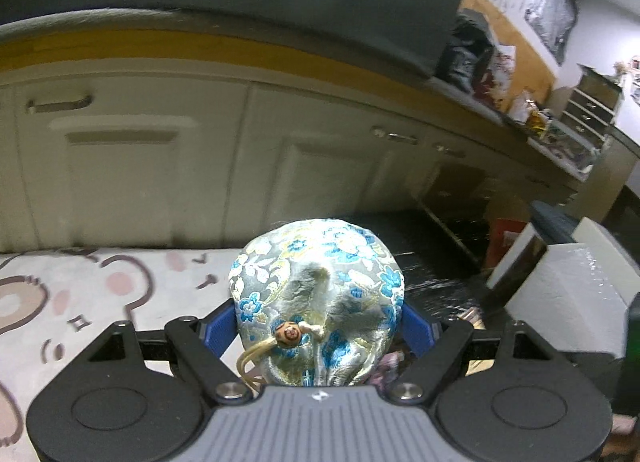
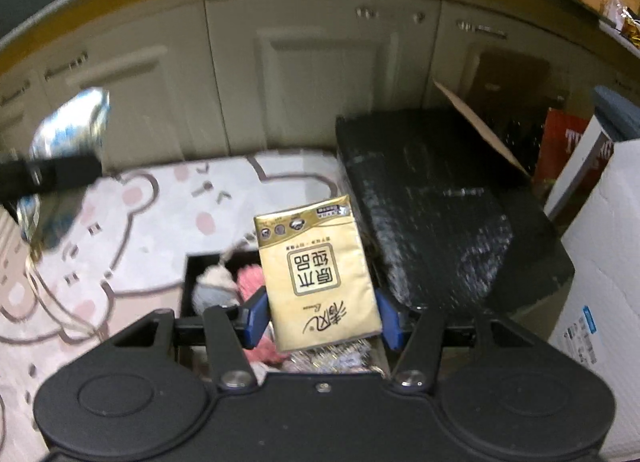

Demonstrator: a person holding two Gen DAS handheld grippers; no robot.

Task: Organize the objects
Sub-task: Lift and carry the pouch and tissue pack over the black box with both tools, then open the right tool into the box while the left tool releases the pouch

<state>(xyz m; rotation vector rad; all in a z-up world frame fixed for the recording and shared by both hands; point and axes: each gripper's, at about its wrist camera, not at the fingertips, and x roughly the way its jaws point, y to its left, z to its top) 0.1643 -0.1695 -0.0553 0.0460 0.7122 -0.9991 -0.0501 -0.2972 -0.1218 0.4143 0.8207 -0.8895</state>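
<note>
Partly hidden behind the right gripper [image 2: 322,312], a black box [image 2: 208,262] holds pale and pink fluffy things — too blurred to name. That gripper clamps a gold tissue pack [image 2: 316,272] printed with Chinese characters above the box. The left gripper [image 1: 320,322] clasps a blue-flowered drawstring pouch [image 1: 316,282] over a bear-patterned rug [image 1: 100,290].

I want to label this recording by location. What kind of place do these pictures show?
Probably a room in a home, seen near the floor. Cream cabinet doors run along the back, a cartoon bear mat lies below them, and a cluttered shelf stands at the right.
</note>
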